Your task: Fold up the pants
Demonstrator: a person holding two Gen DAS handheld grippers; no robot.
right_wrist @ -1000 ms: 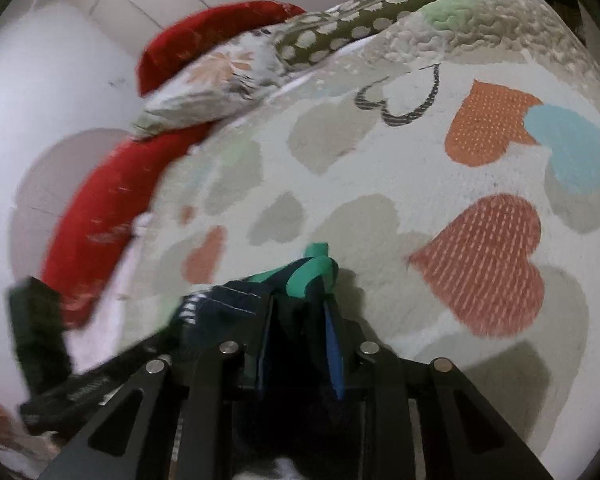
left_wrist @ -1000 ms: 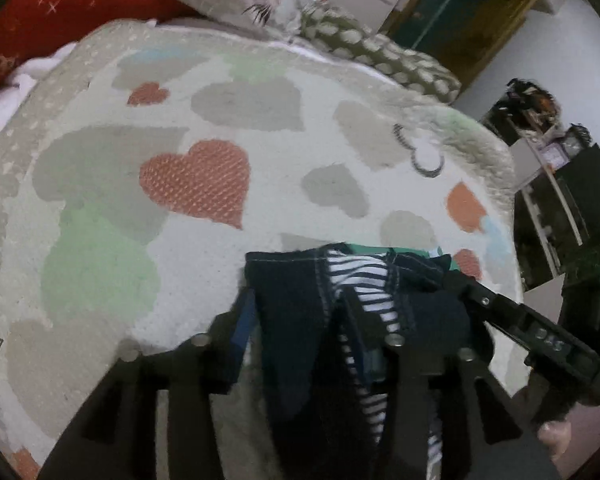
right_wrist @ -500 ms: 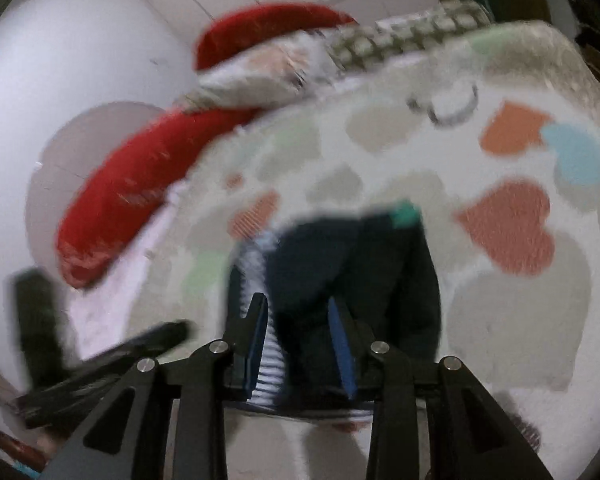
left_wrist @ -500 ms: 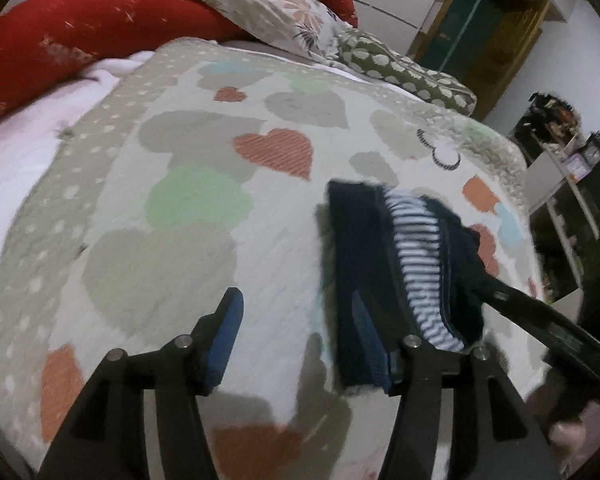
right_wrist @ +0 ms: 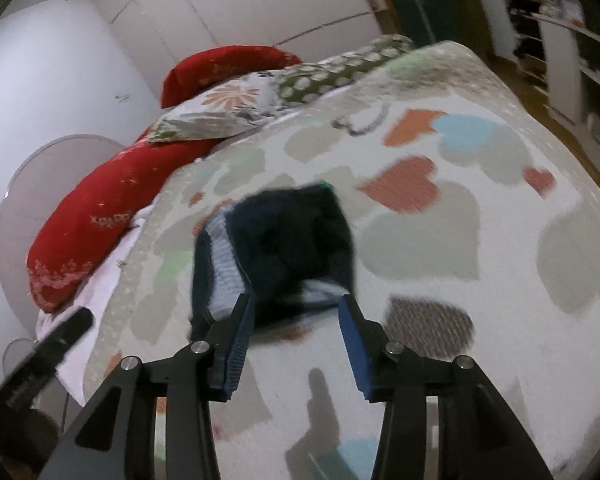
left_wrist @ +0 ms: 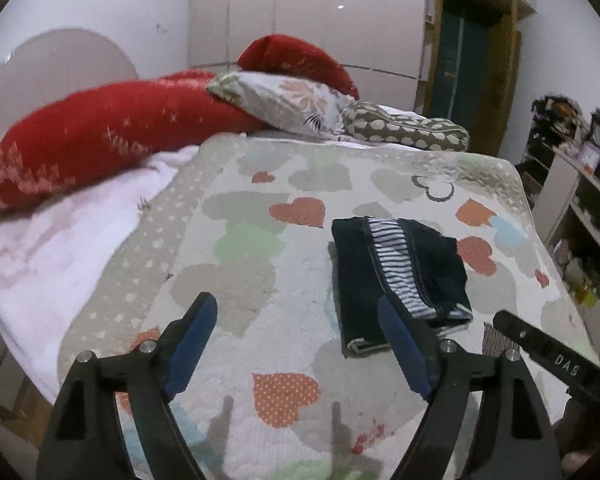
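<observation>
Centre-right of left view: pants (left_wrist: 400,272) folded, lying on bedspread (left_wrist: 260,264).
Tongs: left (left_wrist: 296,344) + right (right_wrist: 296,344) both spread wide, empty.
Handling: prob soft, light; pinch 2 near corners.

Left gripper (left_wrist: 296,316) and right gripper (right_wrist: 296,320) gape, empty.

Motion blur smears the folded pants (right_wrist: 276,252) in the right wrist view, hiding their stripes and seams.
</observation>
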